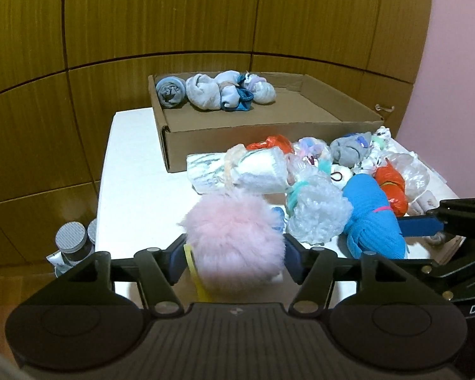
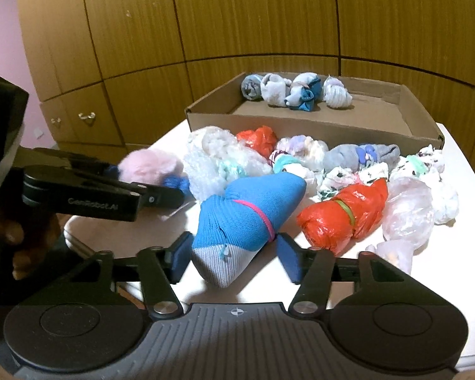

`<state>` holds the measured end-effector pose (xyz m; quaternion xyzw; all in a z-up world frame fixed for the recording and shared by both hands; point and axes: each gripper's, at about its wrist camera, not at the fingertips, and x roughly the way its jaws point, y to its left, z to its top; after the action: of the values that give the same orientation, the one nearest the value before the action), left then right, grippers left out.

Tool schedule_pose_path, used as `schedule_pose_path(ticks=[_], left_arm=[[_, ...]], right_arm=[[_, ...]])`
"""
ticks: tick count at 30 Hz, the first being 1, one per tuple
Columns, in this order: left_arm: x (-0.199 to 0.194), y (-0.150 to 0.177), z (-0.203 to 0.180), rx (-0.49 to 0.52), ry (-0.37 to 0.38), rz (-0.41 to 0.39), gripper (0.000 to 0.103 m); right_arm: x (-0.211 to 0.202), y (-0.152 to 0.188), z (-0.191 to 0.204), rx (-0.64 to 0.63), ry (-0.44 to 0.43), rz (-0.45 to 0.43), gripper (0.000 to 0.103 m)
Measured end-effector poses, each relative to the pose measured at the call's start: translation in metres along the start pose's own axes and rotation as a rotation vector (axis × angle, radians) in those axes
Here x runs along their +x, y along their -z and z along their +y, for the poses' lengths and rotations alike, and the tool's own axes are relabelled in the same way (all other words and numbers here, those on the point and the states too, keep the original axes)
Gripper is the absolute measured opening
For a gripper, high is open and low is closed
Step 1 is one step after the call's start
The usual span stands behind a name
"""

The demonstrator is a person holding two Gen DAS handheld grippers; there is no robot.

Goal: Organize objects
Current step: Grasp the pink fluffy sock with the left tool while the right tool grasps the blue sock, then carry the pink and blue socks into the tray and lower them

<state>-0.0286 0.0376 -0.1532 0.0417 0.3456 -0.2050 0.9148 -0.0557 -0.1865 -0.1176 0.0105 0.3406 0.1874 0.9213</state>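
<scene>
Sorting bundles off the white table into the cardboard box at its far edge; four rolled bundles lie along the box's back wall; roughly a dozen remain heaped before it; my left tongs clamp the pink fluffy ball; my right tongs straddle the blue sock bundle, pads seemingly just clear.

A white tabletop carries a cardboard box at its far side. Between that box and the right gripper lies a heap of rolled socks and tied plastic bundles.
</scene>
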Motion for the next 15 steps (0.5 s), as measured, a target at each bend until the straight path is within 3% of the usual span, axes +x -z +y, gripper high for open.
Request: schedule_pose_path(ticks=[3, 5, 8, 15], left_arm=[[0.002, -0.002, 0.0, -0.006, 0.004, -0.007, 0.062], [0.004, -0.001, -0.001, 0.007, 0.004, -0.008, 0.054], [0.001, 0.001, -0.003, 0.021, -0.011, -0.017, 0.04], [-0.014, -0.003, -0.003, 0.017, -0.039, -0.037, 0.039]], right_arm=[[0.003, -0.002, 0.0, 0.018, 0.008, 0.004, 0.07], [0.006, -0.002, 0.0, 0.034, 0.014, 0.007, 0.07], [0.004, -0.001, 0.002, 0.025, 0.017, 0.002, 0.058], [-0.014, -0.002, 0.002, 0.012, -0.011, -0.027, 0.053]])
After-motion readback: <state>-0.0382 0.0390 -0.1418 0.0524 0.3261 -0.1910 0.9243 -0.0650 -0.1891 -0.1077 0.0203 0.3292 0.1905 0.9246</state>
